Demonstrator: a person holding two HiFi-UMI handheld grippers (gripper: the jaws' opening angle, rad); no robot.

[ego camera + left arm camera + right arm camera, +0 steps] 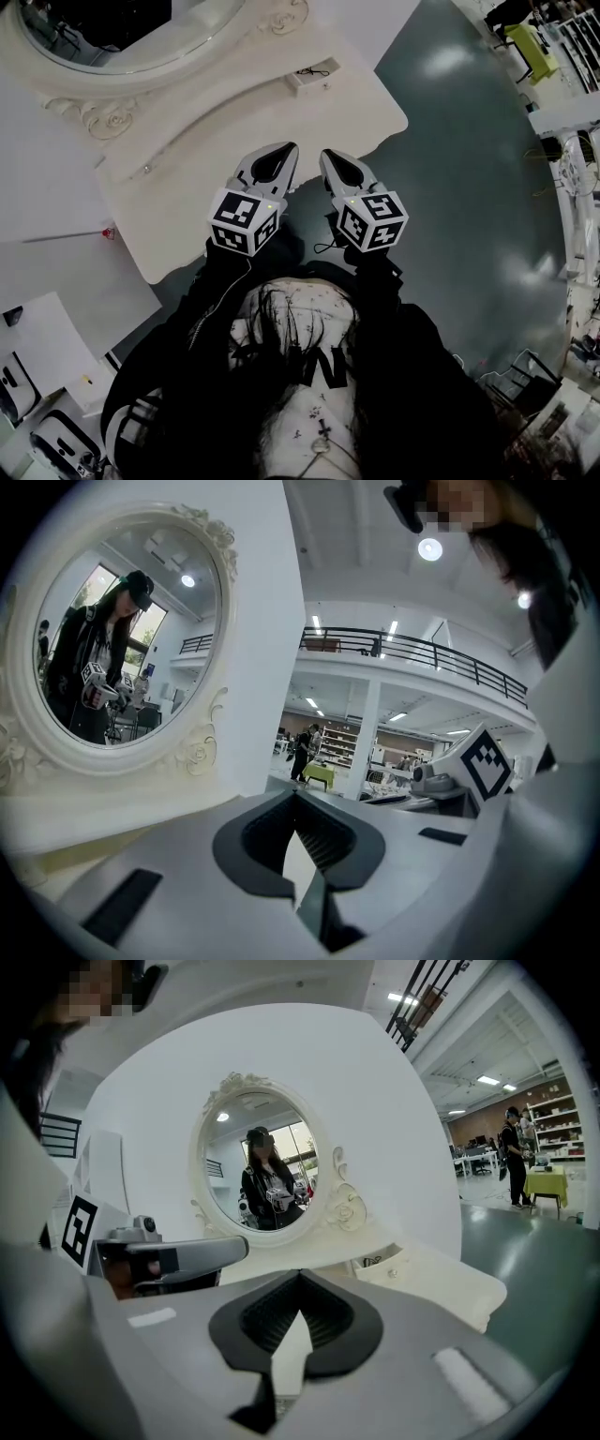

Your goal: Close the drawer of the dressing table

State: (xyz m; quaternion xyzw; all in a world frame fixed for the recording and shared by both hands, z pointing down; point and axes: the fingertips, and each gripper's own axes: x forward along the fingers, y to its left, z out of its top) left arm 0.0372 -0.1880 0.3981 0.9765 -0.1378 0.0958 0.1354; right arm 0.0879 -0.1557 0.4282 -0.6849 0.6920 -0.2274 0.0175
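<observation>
The white dressing table [234,159] stands ahead of me, its oval mirror [122,28] at the upper left. A small drawer [312,75] on the table's raised back shelf stands pulled out, with something dark inside; it also shows in the right gripper view, drawer [386,1262], to the right of the mirror [267,1176]. My left gripper [284,148] and right gripper [331,155] hang side by side over the table's front edge, well short of the drawer. Both are shut with nothing in them. The left gripper [296,794] faces the mirror [112,639], and the right gripper [300,1274] faces the table.
White boards [47,187] lie left of the table and equipment cases [56,445] sit at the lower left. Grey-green floor [469,187] spreads to the right, with a yellow-green table [530,47] and white racks [577,169] beyond. A person [514,1152] stands far off.
</observation>
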